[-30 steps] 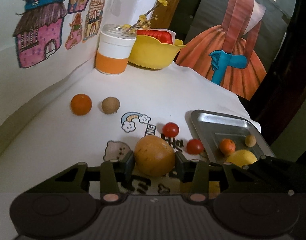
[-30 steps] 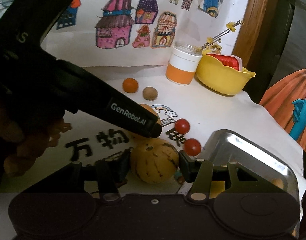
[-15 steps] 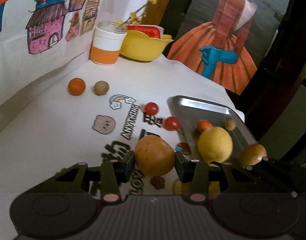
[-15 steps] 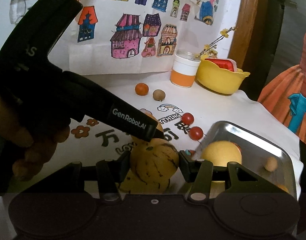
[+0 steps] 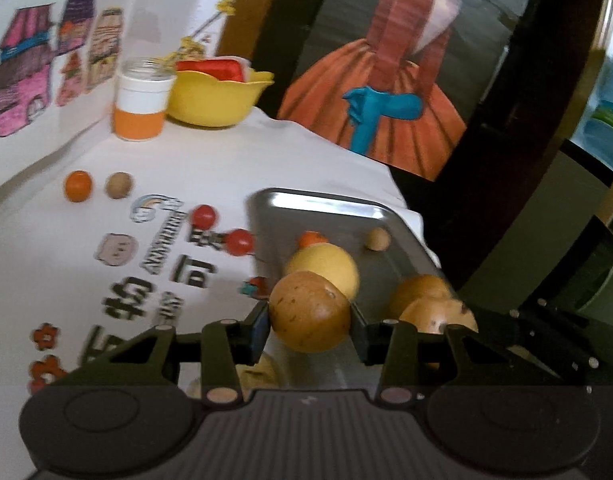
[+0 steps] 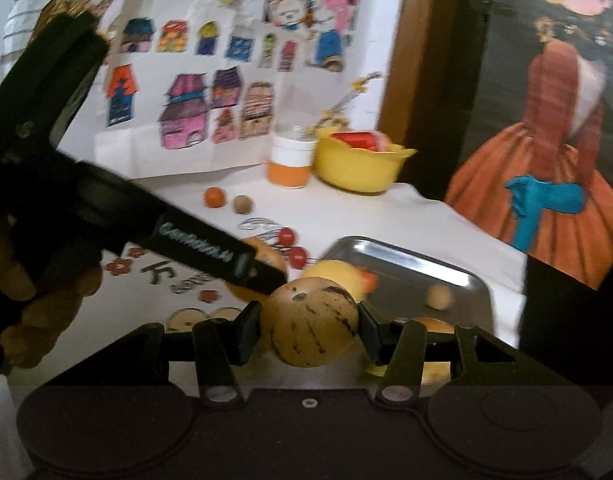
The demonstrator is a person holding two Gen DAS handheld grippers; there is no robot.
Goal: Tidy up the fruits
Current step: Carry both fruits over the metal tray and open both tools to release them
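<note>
Since a second ago both grippers have carried their fruit from the printed tablecloth (image 5: 266, 152) up and across toward the metal tray (image 5: 326, 204), and the tray now fills the middle of both views where before it sat off to the right.

The left gripper (image 5: 310, 326) is pinching a round golden-brown fruit (image 5: 309, 316), held squarely between its two pads with the fruit bulging above and below them. It hangs above the tray's near left edge, just in front of the large yellow fruit (image 5: 326, 266) lying in the tray.

The right gripper (image 6: 310, 330) is clamped on a pale yellow fruit with dark streaks (image 6: 309, 322), again centred between the fingers. From the left wrist view this streaked fruit (image 5: 438, 314) shows over the tray's right part, in front of the black right gripper body; whether it touches the tray floor cannot be told.

In the tray lie also a small orange fruit (image 5: 312, 238), partly behind the yellow one, and a small tan ball-shaped fruit (image 5: 377, 239) near the far right wall.

On the cloth left of the tray are two cherry tomatoes (image 5: 222, 230), well apart from the grippers, and farther back an orange (image 5: 77, 186) beside a brown round fruit (image 5: 119, 185).

The person's left hand (image 6: 38, 304) grips the left gripper's handle at the edge of the right wrist view.
</note>
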